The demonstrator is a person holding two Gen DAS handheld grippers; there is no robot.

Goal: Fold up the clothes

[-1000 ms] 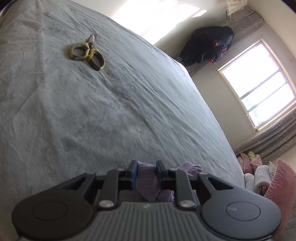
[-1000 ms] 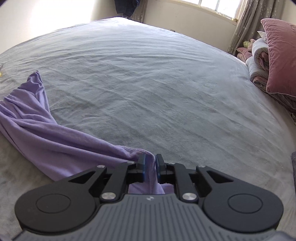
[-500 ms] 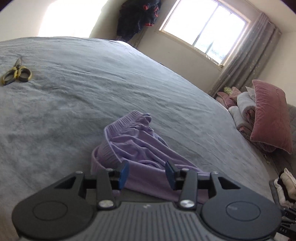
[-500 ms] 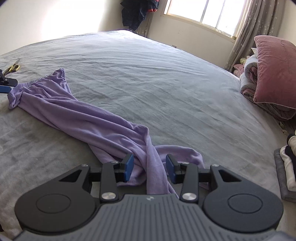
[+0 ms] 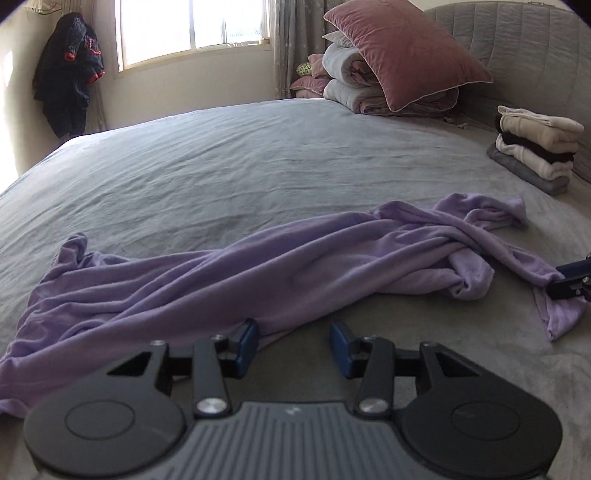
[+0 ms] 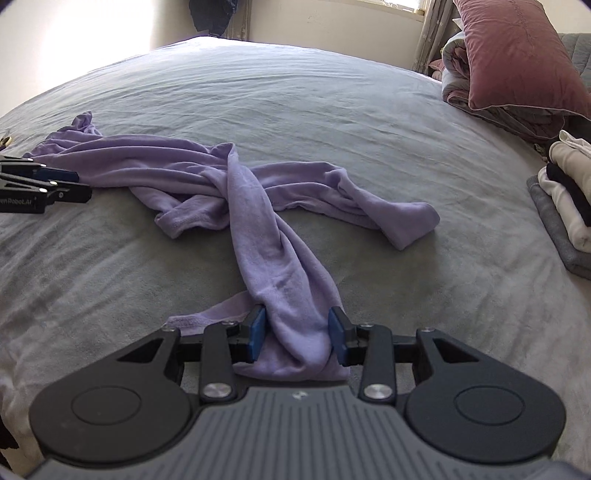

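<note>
Grey bedding covers the wide bed (image 5: pixel 258 155), which fills both views under a bright window (image 5: pixel 192 29) on the far wall. A dark jacket (image 5: pixel 68 70) hangs beside that window. At the head of the bed a pink pillow (image 5: pixel 402 48) leans on rolled quilts (image 5: pixel 351 88), and a stack of folded clothes (image 5: pixel 535 147) sits near the grey headboard (image 5: pixel 517 44).

The task's garment, a pair of lilac trousers (image 5: pixel 258 269), lies rumpled and twisted across the middle of the bed, its legs crossing each other in the right wrist view.

The left claw (image 5: pixel 293 345) stands spread with bare bedding between its blue pads; its left pad sits just at the trousers' near edge and nothing is pinched. The right claw (image 6: pixel 297 334) has one trouser leg running between its pads and its jaws are closing; the cloth fills the gap, though whether the pads truly press on it cannot be told.
</note>
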